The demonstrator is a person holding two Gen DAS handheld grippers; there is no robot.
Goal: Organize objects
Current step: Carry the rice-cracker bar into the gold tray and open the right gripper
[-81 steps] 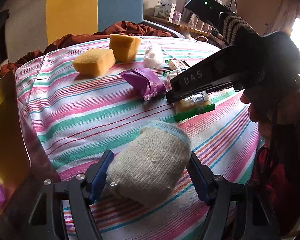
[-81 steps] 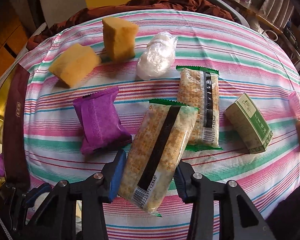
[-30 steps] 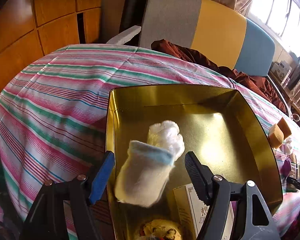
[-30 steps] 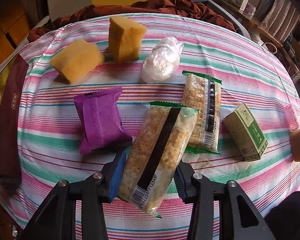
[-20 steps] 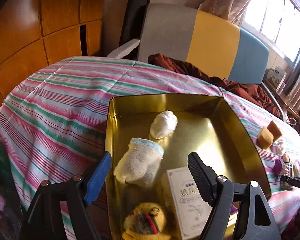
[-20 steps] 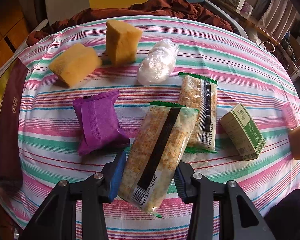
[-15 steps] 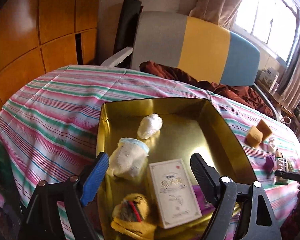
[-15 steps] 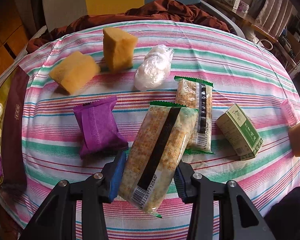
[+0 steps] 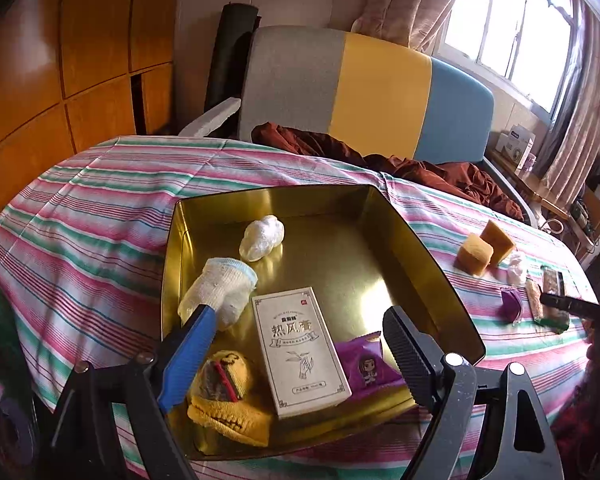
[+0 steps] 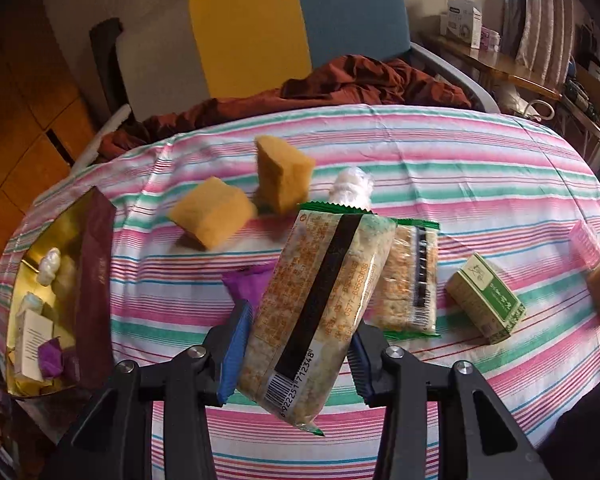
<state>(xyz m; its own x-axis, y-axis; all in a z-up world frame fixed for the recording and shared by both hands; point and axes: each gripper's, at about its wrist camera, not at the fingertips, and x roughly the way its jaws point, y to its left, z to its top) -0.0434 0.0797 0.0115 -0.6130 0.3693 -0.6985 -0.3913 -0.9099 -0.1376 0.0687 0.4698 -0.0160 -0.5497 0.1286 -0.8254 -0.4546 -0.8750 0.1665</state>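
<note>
The table (image 9: 80,208), covered in a striped cloth, carries a gold tin (image 9: 380,216) near its left end. Inside the tin lie a white box (image 9: 300,348), a cream knitted sock (image 9: 220,292), a yellow knitted piece (image 9: 228,396), a purple snack packet (image 9: 368,364) and a small white wrapped bundle (image 9: 262,237).

The left gripper (image 9: 296,364) hangs over the tin's near edge with its jaws spread wide, holding nothing.

The right gripper (image 10: 296,356) is pinched on a cracker packet (image 10: 320,308), lifted clear of the cloth and tilted. Beyond it on the table lie a second cracker packet (image 10: 412,280), two yellow sponges (image 10: 212,216), a green carton (image 10: 484,298) and a purple packet (image 10: 248,280), partly hidden.
</note>
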